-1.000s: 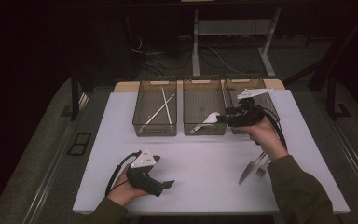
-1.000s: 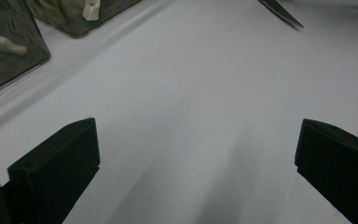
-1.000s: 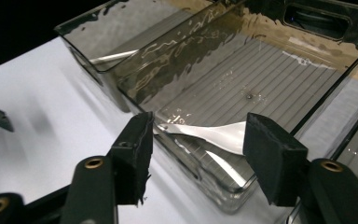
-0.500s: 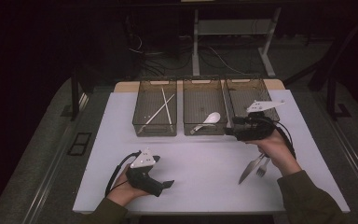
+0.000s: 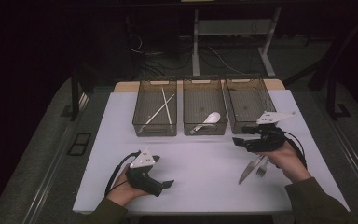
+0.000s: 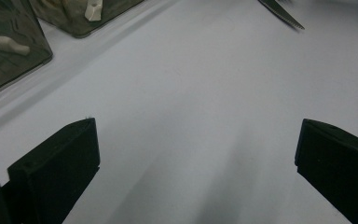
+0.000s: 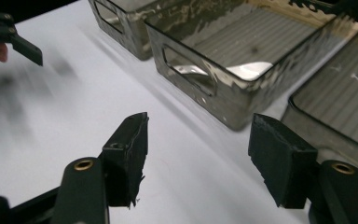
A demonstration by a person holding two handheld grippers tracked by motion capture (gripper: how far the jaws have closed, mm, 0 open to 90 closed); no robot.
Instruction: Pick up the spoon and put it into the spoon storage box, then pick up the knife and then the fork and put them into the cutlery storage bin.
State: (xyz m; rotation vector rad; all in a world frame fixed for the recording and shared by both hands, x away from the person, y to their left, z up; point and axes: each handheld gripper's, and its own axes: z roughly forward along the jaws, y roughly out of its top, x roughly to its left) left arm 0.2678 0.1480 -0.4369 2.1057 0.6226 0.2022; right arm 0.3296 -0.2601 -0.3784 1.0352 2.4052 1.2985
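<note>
1. left gripper (image 5: 167,185): near the table's front edge, left of centre, held in the left hand (image 5: 121,192); grey plate on top, cable looping at its left. jaws spread wide in its own view (image 6: 193,154), nothing between them, bare white surface below.
2. right gripper (image 5: 237,142): right side of the table, just in front of the right bin, held in the right hand (image 5: 291,161); jaws point left. in its own view (image 7: 198,154) the jaws stand apart, empty, above the white surface.
3. table (image 5: 205,163): white top, dark floor around it.
4. left bin (image 5: 154,113): smoky clear plastic, back row; holds two white chopsticks (image 5: 161,108), crossed.
5. middle bin (image 5: 204,112): same make, just beside the left bin; holds a white spoon (image 5: 208,121) near its front wall. in the right gripper view its front wall with cut-out handle faces the jaws (image 7: 200,79).
6. right bin (image 5: 248,106): same make, just beside the middle bin; nothing seen inside.
7. knife (image 5: 248,170): metal, flat on the table, right of centre, just below the right gripper; its serrated tip shows at the top of the left gripper view (image 6: 282,11).
8. fork (image 5: 262,167): metal, lying just beside the knife on its right, partly under the right hand.
9. sleeves: dark green, at the bottom edge of the high view.
</note>
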